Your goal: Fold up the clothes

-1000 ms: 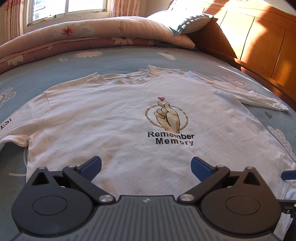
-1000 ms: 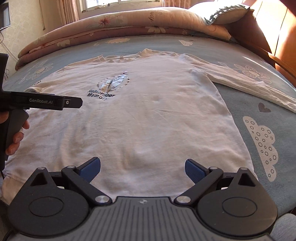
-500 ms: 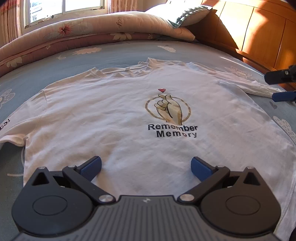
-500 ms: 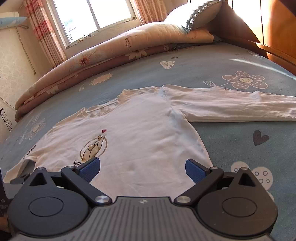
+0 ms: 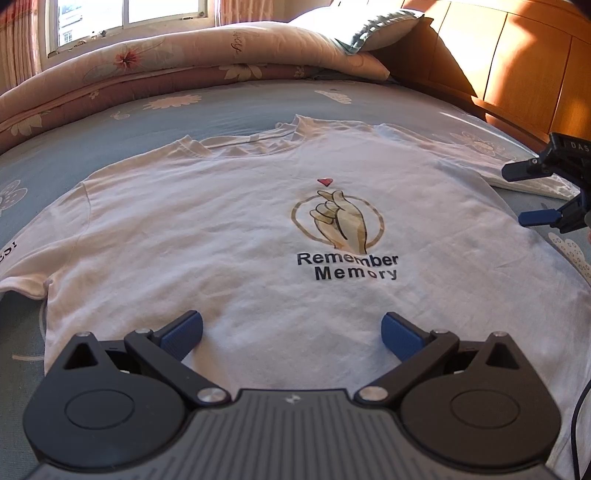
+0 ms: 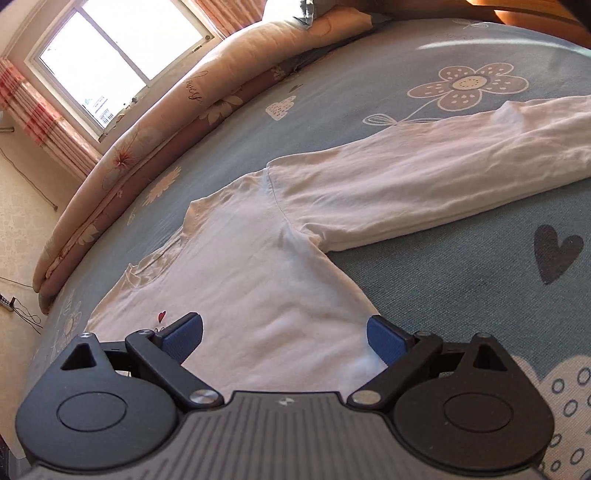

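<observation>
A white long-sleeved shirt (image 5: 229, 236) with a hand print and the words "Remember Memory" lies flat, front up, on the blue bed sheet (image 5: 229, 107). My left gripper (image 5: 291, 332) hovers open over the shirt's lower middle, nothing between its fingers. My right gripper (image 6: 284, 334) is open above the shirt's body (image 6: 258, 280) near the right armpit, tilted toward the outstretched right sleeve (image 6: 424, 177). From the left wrist view the right gripper (image 5: 532, 195) shows at the right edge, open above the sleeve.
A rolled floral quilt (image 5: 166, 62) and a pillow (image 5: 369, 29) lie along the far side of the bed. A wooden headboard (image 5: 517, 66) rises on the right. A window (image 6: 122, 59) with curtains is behind; cables lie on the floor (image 6: 22, 310).
The right gripper has swung up and rightward, from the shirt's lower hem to the right armpit and sleeve. The left gripper has crept slightly forward. Both stayed open.
</observation>
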The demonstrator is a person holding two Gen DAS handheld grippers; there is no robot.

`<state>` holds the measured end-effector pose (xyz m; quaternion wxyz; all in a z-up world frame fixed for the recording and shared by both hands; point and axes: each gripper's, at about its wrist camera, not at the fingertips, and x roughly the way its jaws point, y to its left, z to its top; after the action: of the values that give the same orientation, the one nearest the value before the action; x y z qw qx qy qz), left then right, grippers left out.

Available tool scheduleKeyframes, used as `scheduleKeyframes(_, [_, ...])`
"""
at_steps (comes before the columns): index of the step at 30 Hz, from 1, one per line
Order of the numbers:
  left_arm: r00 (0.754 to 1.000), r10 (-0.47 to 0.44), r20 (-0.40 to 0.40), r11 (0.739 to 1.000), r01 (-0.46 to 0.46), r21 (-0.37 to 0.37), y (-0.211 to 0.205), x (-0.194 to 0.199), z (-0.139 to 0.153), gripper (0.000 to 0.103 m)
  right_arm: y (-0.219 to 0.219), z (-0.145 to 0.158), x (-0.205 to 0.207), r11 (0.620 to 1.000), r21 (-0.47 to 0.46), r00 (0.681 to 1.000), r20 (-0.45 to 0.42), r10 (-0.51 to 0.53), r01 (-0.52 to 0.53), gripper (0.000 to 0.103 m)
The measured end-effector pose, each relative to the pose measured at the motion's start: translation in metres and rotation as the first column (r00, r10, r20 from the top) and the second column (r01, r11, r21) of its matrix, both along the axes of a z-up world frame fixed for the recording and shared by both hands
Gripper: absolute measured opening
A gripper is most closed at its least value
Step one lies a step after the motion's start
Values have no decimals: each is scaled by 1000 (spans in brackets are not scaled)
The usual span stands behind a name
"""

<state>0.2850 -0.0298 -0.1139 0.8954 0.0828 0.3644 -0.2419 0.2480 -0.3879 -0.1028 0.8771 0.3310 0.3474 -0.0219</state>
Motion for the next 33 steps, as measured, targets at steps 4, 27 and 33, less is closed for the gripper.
scheduleKeyframes(4, [1000,2,6,1000,-2,-2,0,-1,0,102,4,8,-20,1000,12,1000,19,25,-25,98])
scheduleKeyframes(27, [1000,1,18,1000,-1,-6,2,-2,-2,102,-1,17,-141,988,-147,999,12,-46,47,100])
scheduleKeyframes(33, [1000,10,14,1000,-10,-8,1,-1,0,102,-74,31,-146,958,-140,968,62,-242,249,93])
